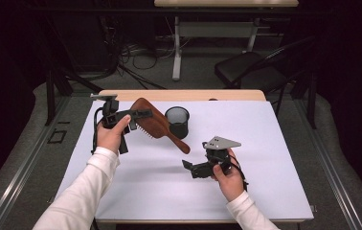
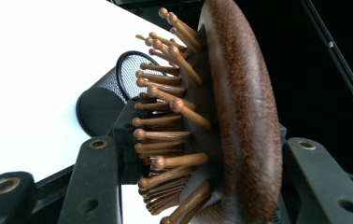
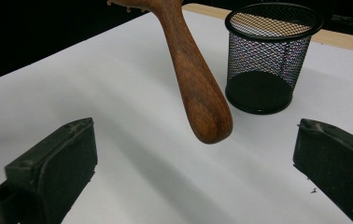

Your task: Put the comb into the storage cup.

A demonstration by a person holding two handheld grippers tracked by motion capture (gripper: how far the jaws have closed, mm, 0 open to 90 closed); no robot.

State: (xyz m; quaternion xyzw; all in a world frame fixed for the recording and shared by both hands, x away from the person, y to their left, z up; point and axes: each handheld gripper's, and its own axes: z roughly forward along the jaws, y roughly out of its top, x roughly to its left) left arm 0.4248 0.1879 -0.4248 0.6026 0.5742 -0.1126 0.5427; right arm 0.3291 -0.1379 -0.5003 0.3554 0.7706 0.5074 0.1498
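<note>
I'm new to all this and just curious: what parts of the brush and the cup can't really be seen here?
- Hairbrush: in the right gripper view its head is cut off by the top edge; in the left gripper view the handle lies out of frame below.
- Mesh cup: in the left gripper view the bristles hide part of it.
- Left gripper: in the high view the brush head covers one jaw.

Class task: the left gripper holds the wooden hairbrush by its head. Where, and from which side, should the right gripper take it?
Grip the handle of the hairbrush, near its rounded end. It hangs free above the table, pointing toward the right gripper, whose jaws stand open. Approach from the person's side, away from the mesh cup.
</note>
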